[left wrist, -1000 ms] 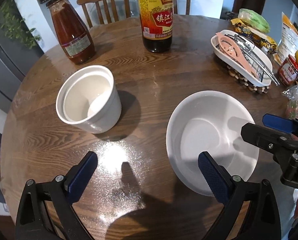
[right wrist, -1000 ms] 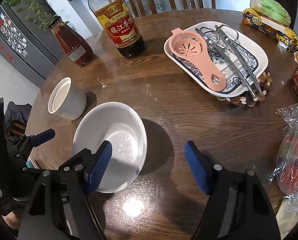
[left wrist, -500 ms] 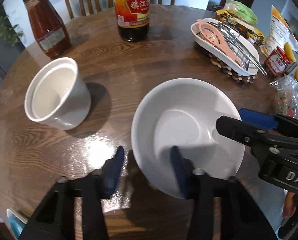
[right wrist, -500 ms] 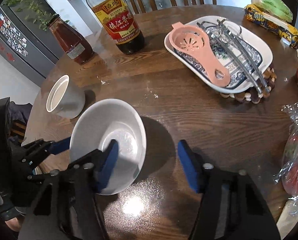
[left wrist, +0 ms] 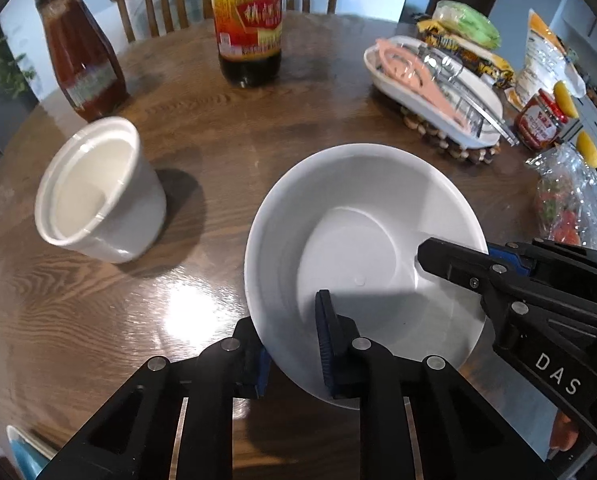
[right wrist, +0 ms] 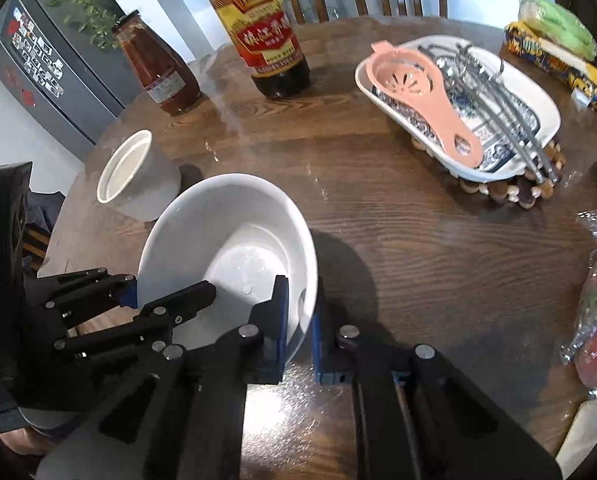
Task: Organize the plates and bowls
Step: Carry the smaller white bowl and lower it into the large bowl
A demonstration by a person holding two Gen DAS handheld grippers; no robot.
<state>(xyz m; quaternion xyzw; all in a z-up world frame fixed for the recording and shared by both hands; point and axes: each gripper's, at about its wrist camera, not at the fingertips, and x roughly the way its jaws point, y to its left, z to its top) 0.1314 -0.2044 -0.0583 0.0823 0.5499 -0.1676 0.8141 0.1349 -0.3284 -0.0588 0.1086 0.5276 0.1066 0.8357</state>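
Note:
A wide white bowl (left wrist: pixel 362 240) sits near the front of the round wooden table (left wrist: pixel 226 128); it also shows in the right wrist view (right wrist: pixel 226 240). My left gripper (left wrist: pixel 294 344) is shut on its near-left rim. My right gripper (right wrist: pixel 298 320) is shut on its right rim, one finger inside, one outside. The bowl looks tilted and slightly raised. A smaller deep white cup-bowl (left wrist: pixel 98 188) stands to the left, also in the right wrist view (right wrist: pixel 134 176).
A sauce bottle (left wrist: pixel 82 52) and a vinegar bottle (left wrist: pixel 250 20) stand at the back. A patterned dish (right wrist: pixel 458 116) with a pink strainer and metal tongs rests on a beaded trivet at right. Food packets and a plastic bag (left wrist: pixel 570 200) crowd the right edge.
Both grippers moved in and closed on opposite rims of the wide bowl. The bowl has tipped and come up slightly from the table.

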